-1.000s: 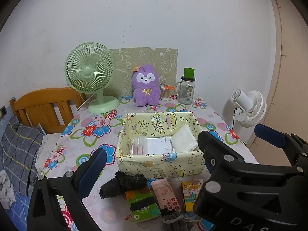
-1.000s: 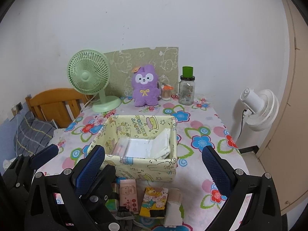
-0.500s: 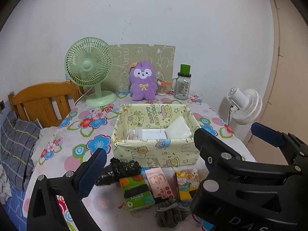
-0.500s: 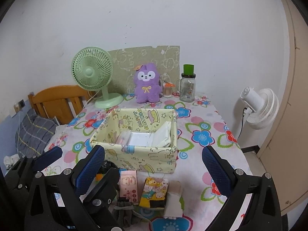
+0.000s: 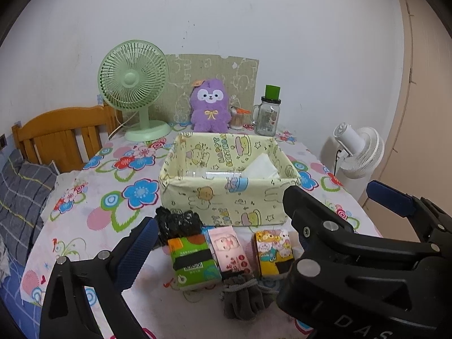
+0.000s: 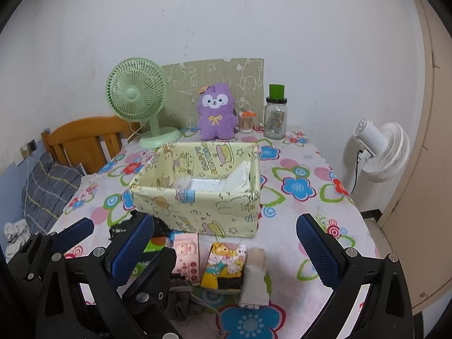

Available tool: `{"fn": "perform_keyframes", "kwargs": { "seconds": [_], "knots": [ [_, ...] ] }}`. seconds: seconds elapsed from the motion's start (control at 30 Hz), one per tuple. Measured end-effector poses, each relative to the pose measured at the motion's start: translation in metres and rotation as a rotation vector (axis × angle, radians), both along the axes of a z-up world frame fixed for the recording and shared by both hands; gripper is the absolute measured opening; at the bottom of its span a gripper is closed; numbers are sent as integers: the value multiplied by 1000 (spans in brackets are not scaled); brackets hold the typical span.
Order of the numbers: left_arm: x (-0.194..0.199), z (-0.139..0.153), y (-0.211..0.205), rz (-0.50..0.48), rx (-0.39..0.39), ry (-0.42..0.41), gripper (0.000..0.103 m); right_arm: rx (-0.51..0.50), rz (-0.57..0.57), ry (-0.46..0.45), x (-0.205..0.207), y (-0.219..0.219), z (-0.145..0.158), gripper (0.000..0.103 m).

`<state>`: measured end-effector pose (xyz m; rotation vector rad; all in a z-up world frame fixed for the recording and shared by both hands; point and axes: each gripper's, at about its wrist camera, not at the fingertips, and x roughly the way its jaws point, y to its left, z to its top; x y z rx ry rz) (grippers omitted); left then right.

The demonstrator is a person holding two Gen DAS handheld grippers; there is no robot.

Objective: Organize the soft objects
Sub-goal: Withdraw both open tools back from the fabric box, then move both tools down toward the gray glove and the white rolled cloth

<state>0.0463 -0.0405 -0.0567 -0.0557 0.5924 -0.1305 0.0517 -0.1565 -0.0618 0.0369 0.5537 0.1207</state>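
A yellow cartoon-print fabric box (image 5: 226, 197) (image 6: 197, 206) sits mid-table with white packs inside. In front of it lie a black bundle (image 5: 175, 221), a green tissue pack (image 5: 192, 262), a pink pack (image 5: 228, 251) (image 6: 186, 254), a yellow cartoon pack (image 5: 272, 251) (image 6: 224, 265), a grey knitted bundle (image 5: 243, 296) and a beige roll (image 6: 254, 276). A purple plush (image 5: 209, 107) stands at the back. My left gripper (image 5: 226, 243) hangs open over the packs; its right finger is hidden behind the right gripper's body. My right gripper (image 6: 224, 243) is open above the same row, holding nothing.
A green desk fan (image 5: 132, 90), a glass jar with a green lid (image 5: 267, 115) and a cotton swab pot (image 5: 236, 117) line the back edge. A white fan (image 5: 358, 149) stands beyond the table's right edge. A wooden bed frame (image 5: 59, 132) and a grey pillow (image 5: 22, 192) lie left.
Both cameras have drawn back toward the table's near edge, so the row of packs and the grey bundle show more fully. Both grippers stay open and hold nothing.
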Motion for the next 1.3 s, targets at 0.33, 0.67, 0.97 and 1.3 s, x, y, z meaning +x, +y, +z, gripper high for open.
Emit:
{"fn": "perform_keyframes", "kwargs": {
  "seconds": [0.33,0.67,0.97,1.3],
  "knots": [
    [-7,-18,-7,1,14,17,95,3,2,30,-7,-4,-21,102],
    [-13,-35,-12,-8,7,45,95,7,8,55,-11,-8,-40,102],
    [-8,-54,-16,-5,-18,105,94,24,-7,84,-6,-14,-56,102],
    [-8,-74,-22,35,-37,164,87,-5,-8,147,3,-13,-78,98]
  ]
}}
